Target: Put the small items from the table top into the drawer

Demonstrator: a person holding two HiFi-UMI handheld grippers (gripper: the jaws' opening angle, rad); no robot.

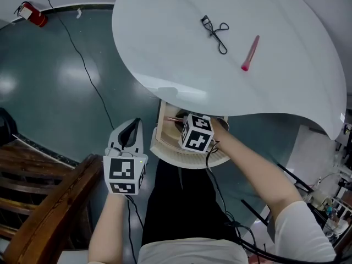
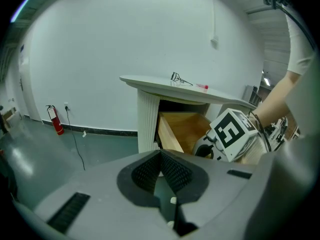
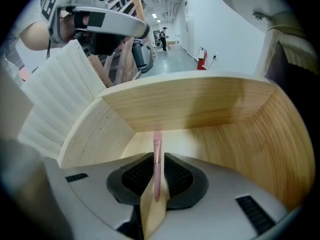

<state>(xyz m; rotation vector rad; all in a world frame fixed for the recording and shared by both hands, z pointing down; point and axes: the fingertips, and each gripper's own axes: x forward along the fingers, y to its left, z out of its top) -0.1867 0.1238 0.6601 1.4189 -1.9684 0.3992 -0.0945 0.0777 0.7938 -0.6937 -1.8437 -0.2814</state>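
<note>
Drawer [image 3: 200, 104] open; right tongs [image 3: 156, 174] clamp pink stick [image 3: 157, 144] inside.

No word, number or brand name can be read in any view. The only signs are black-and-white square markers. They stand on the left-hand marker cube [image 1: 124, 175], at about 7 o'clock in the head view, and on the right-hand marker cube [image 1: 197, 132], just below centre. They are block patterns, not letters. The red fire extinguisher [image 1: 32, 14] at 10 o'clock is too small for any label on it to be read.
</note>
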